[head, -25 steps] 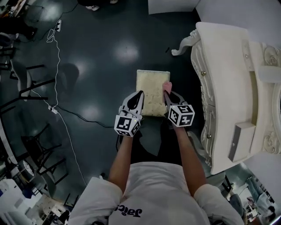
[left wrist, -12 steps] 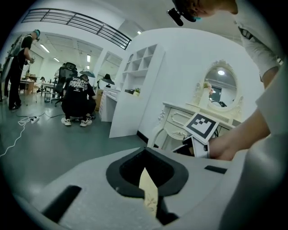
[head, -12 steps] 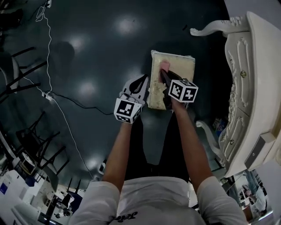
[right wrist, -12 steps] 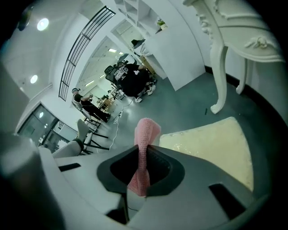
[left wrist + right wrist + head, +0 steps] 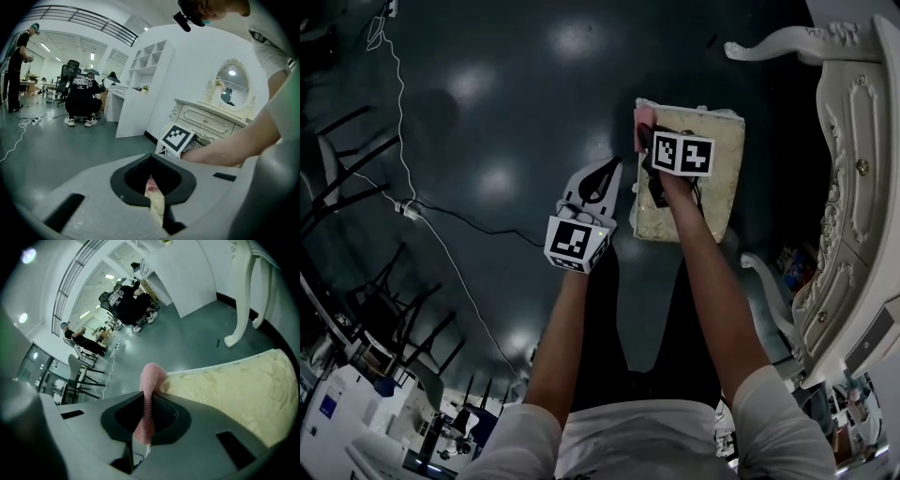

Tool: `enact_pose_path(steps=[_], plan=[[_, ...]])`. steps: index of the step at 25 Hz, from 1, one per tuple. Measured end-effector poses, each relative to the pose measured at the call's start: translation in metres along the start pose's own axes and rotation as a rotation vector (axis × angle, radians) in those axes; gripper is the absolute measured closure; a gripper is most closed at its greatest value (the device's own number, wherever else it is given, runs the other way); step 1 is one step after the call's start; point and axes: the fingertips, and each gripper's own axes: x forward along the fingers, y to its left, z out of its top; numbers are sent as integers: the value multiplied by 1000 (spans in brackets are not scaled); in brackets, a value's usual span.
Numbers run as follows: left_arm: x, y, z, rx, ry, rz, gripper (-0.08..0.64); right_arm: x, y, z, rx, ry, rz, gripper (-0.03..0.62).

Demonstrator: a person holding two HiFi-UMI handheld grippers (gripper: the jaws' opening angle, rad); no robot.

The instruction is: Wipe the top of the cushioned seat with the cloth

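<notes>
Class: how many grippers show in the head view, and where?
2. The left gripper is over the floor beside the seat; the right gripper is at the seat's edge, holding the cloth.

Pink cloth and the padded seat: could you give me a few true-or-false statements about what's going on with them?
1. The right gripper has the pink cloth pinched between its jaws. True.
2. The left gripper grips the cloth too. False: its jaws are together with nothing in them, and it hangs beside the seat over the dark floor.
3. The cloth sits at an edge of the cushioned seat. True.
4. The seat's top is dark blue. False: it is cream.
5. The ornate white dresser stands on the person's left. False: it is on their right.
</notes>
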Motion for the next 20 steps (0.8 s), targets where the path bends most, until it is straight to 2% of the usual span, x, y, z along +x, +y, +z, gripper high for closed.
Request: enact_pose_path(steps=[7,11,20], plan=[[22,-15,-8,-4,18,-3,548,-11,-19,2,-46,48,1,566],[38,-37,-6,-10,26,-19,548,-30,-40,4,-35,33,-4,566],[79,-87,-8,-14,28,-71,548,-80,-107,15,-21,-14,-76,566]])
